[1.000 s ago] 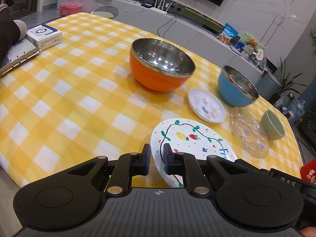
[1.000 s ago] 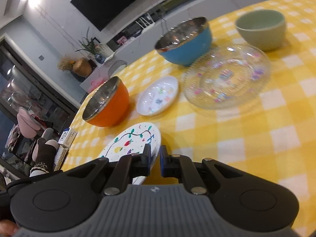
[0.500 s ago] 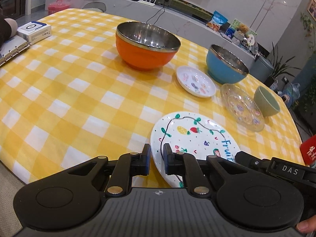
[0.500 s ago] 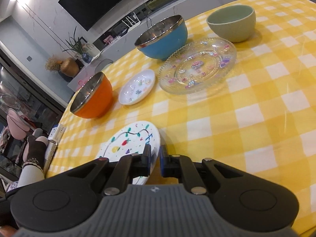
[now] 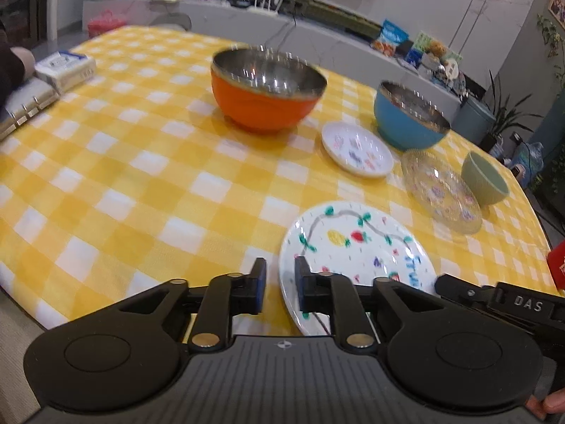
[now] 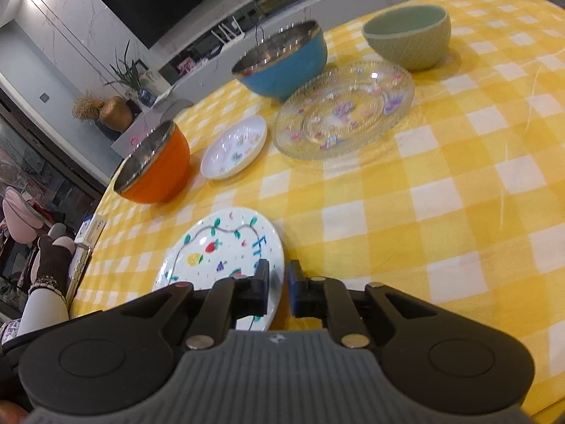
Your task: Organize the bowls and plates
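Observation:
On the yellow checked table (image 5: pixel 116 183) stand an orange steel bowl (image 5: pixel 266 90) (image 6: pixel 153 166), a blue steel bowl (image 5: pixel 409 120) (image 6: pixel 282 62), a green bowl (image 5: pixel 485 178) (image 6: pixel 409 37), a small white plate (image 5: pixel 356 148) (image 6: pixel 235 146), a clear glass plate (image 5: pixel 441 190) (image 6: pixel 344 107) and a large fruit-painted plate (image 5: pixel 353 247) (image 6: pixel 219 251). My left gripper (image 5: pixel 279 284) hovers over the painted plate's near left rim, jaws a narrow gap apart and empty. My right gripper (image 6: pixel 279 288) hovers at that plate's near right rim, jaws likewise narrow and empty.
A white box (image 5: pixel 65 67) and a ring binder (image 5: pixel 24 107) lie at the table's far left, beside a person's arm (image 6: pixel 49 272). A sideboard with snacks and plants runs behind the table. The right gripper's body (image 5: pixel 501 302) shows at lower right in the left wrist view.
Both grippers have drawn back and lifted slightly; the dishes have not moved. The jaws stay as they were.

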`<state>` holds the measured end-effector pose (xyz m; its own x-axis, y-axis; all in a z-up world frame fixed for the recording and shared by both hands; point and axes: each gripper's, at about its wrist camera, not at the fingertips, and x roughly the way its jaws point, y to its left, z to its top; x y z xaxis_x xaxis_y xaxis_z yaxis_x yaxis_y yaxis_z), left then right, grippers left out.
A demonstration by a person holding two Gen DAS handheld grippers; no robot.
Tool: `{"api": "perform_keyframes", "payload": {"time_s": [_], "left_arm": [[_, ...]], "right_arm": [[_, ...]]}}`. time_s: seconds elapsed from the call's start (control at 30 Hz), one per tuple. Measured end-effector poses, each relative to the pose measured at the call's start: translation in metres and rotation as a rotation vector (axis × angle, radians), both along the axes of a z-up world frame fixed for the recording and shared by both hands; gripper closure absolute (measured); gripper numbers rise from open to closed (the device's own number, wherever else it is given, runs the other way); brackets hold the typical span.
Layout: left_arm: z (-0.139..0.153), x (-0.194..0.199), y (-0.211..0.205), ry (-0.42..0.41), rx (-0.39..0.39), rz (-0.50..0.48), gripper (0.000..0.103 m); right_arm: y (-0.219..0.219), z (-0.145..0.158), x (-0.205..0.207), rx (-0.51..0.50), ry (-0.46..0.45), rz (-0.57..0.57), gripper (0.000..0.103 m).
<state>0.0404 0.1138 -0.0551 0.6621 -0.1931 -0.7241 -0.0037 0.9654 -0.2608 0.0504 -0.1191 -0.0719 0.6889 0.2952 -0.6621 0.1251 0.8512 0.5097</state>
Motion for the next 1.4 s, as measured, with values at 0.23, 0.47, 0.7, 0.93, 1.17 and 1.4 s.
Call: {"api": "perform_keyframes", "payload": {"time_s": [0.23, 0.47, 0.7, 0.93, 1.17, 1.4], "left_arm": [[0.027, -0.004, -0.015, -0.102, 0.062, -0.024, 0.075], [0.045, 0.004, -0.045, -0.13, 0.052, -0.078, 0.069], [0.052, 0.02, -0.075, -0.163, 0.062, -0.113, 0.065], [0.051, 0.039, -0.101, -0.174, 0.078, -0.135, 0.057], [0.034, 0.065, -0.114, -0.09, 0.003, -0.111, 0.048], [0.017, 0.088, -0.126, -0.033, -0.047, -0.097, 0.048]], "right_arm": [[-0.007, 0.023, -0.004, -0.083, -0.071, -0.034, 0.073], [-0.021, 0.04, -0.007, -0.122, -0.12, -0.095, 0.052], [-0.041, 0.048, -0.008, -0.152, -0.174, -0.192, 0.044], [-0.067, 0.042, -0.002, -0.102, -0.171, -0.301, 0.04], [-0.082, 0.031, 0.015, -0.003, -0.176, -0.34, 0.04], [-0.098, 0.013, 0.03, 0.038, -0.147, -0.398, 0.04]]}}
